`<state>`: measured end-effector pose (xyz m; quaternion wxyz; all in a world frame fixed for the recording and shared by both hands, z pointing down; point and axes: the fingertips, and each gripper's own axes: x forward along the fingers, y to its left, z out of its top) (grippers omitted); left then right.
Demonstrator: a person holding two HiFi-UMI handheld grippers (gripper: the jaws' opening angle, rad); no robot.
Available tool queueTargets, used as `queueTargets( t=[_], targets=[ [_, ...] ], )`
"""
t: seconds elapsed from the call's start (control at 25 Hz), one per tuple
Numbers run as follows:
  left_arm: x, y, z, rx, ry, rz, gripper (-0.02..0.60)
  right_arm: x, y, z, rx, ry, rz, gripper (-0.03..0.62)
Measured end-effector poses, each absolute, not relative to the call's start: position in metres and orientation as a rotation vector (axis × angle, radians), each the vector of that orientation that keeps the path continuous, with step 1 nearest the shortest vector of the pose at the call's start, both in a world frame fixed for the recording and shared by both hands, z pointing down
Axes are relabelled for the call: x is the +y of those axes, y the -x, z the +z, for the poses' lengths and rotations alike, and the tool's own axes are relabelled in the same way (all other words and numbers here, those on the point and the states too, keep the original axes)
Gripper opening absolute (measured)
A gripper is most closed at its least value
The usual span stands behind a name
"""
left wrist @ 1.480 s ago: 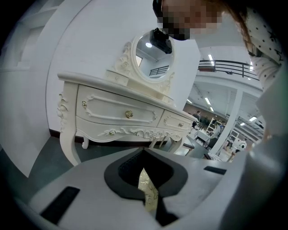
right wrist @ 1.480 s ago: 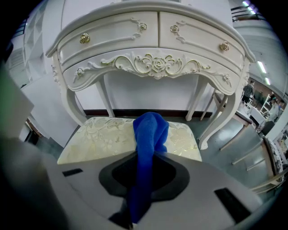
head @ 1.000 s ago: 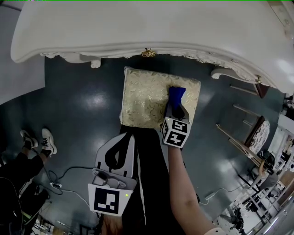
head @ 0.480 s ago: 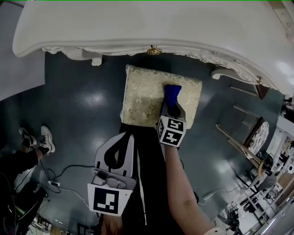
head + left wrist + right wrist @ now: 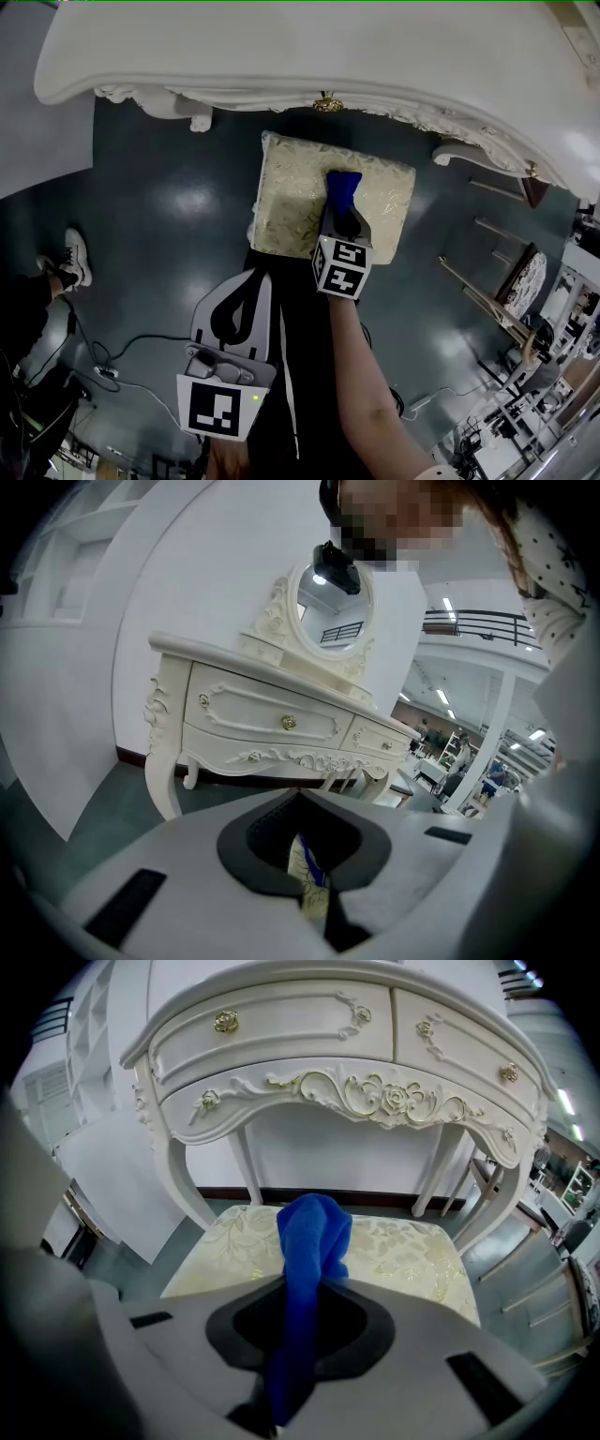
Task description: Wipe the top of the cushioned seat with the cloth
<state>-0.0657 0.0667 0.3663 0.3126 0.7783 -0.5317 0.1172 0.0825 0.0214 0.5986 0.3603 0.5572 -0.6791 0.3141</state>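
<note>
A right gripper (image 5: 344, 217) clamps a blue cloth (image 5: 343, 186) between its jaws and presses the bunched free end down on the cushioned seat (image 5: 286, 202), a gold-patterned stool pad that stands on the dark floor (image 5: 169, 206) at the 6 o'clock side of a white dressing table (image 5: 309, 56). The cloth touches the pad a little toward 3 o'clock of the top's middle. The wipe appears to be in progress, with the broad 9 o'clock half of the fabric likely left to cover. The grip looks deliberate: the cloth runs lengthwise through the closed jaws, so the soft wad, and not the hard jaw tips, meets the upholstery, and the forearm can push it straight along the seat. The left gripper (image 5: 246, 305) hangs at about 7 o'clock of the seat, well clear of it, its jaws drawn together on nothing; it seems parked there because the stool needs no steadying and a second tool would only crowd the stroke.
</note>
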Motion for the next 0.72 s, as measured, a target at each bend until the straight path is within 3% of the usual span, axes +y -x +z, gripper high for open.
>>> queueTargets(
  t=[0.72],
  targets=[
    [0.071, 0.077, 0.365, -1.443, -2.029, 0.299, -0.002, 0.023, -0.044, 0.599, -1.81, -1.368, 0.81, 0.066]
  ],
)
